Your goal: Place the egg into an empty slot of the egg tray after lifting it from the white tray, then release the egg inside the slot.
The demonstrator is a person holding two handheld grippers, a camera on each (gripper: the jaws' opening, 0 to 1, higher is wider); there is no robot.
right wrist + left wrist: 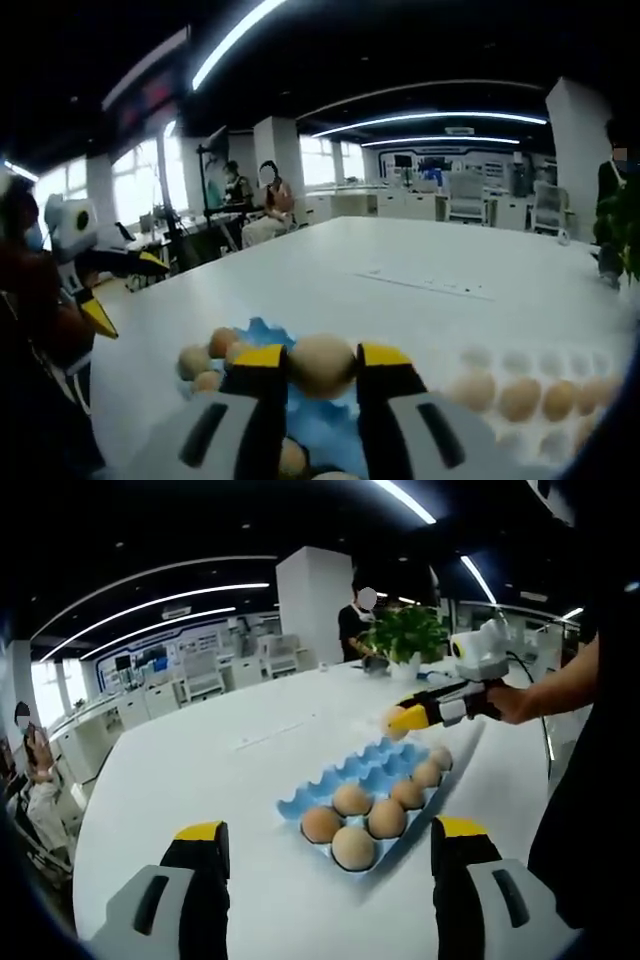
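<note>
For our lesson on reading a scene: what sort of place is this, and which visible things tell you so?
Probably an open-plan office or lab. Long ceiling light strips, rows of desks and chairs and a large white table bearing a blue egg tray suggest a workplace, not a kitchen.

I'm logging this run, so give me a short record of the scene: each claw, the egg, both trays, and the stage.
right claw: shut on egg, above blue tray
left claw: open, holding nothing, facing blue tray
blue tray: on white table, several eggs in it, some slots empty
white tray: row of eggs, on the far side of the right claw from the blue tray
stage: egg lifted, not yet released
</note>
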